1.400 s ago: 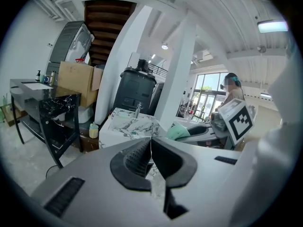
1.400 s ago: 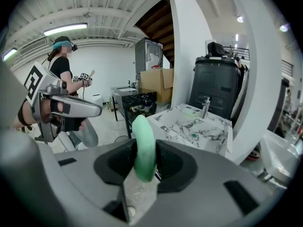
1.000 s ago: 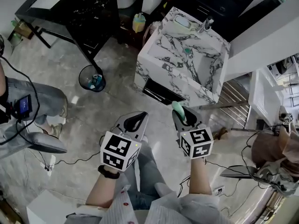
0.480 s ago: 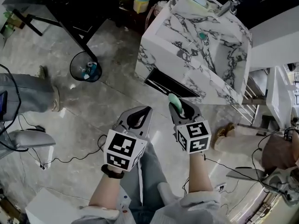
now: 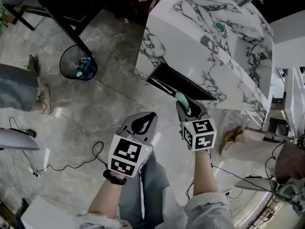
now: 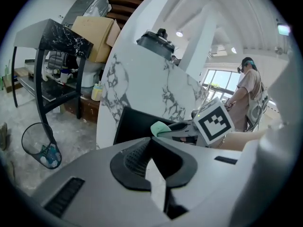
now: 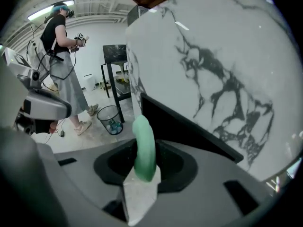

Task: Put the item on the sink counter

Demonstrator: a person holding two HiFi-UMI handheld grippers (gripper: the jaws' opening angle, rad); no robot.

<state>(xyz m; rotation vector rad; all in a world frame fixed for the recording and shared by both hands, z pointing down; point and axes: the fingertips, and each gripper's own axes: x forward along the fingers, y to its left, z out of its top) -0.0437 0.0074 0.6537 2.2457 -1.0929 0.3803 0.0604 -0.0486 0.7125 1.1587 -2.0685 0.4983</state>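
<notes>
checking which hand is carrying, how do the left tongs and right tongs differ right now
Load: the right tongs are clamped on a pale green item; the left tongs hold nothing, their tips together.
Position: the right tongs reach close to the dark opening of the marble sink unit; the left tongs sit further back, over the floor.
Shared: both point toward the sink unit.

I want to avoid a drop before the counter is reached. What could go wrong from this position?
1. The right tongs pinch only the near end of the green item; it may pivot or slip.
2. The dark recess in the cabinet front lies just ahead; the item could catch its edge while rising to the sink counter.
3. A cable on the floor near the legs could trip the person.
</notes>
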